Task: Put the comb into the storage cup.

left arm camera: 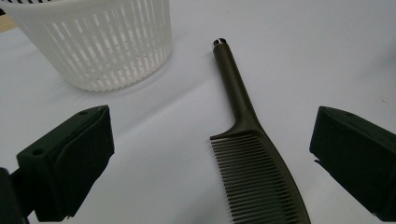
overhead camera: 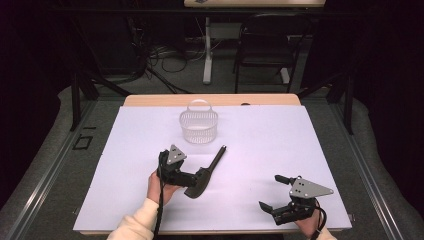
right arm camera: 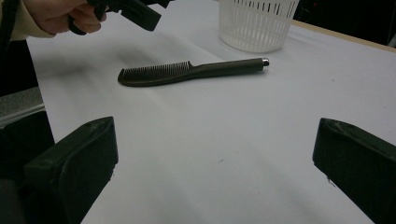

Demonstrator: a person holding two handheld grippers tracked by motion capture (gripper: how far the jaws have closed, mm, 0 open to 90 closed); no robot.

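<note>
A dark comb (overhead camera: 209, 171) lies flat on the white table cover (overhead camera: 280, 140), handle pointing toward the white slatted basket (overhead camera: 199, 126) at the back. My left gripper (overhead camera: 196, 179) hovers just over the comb's toothed end, open. In the left gripper view the comb (left arm camera: 252, 154) lies between the wide-apart jaws of that gripper (left arm camera: 212, 133), nearer the right jaw and touching neither, with the basket (left arm camera: 100, 46) beyond. My right gripper (overhead camera: 272, 192) stands open near the front right edge, nothing in it. The right gripper view has it (right arm camera: 215, 144) facing the comb (right arm camera: 187, 72), the basket (right arm camera: 257, 23) and the left gripper (right arm camera: 135, 11).
The cover leaves a strip of wooden tabletop (overhead camera: 150, 100) bare at the far edge. Behind the table a black chair (overhead camera: 265, 45), a white desk leg (overhead camera: 207, 50) and cables (overhead camera: 165, 57) stand on the floor. A cream sleeve (overhead camera: 137, 222) comes in at the front.
</note>
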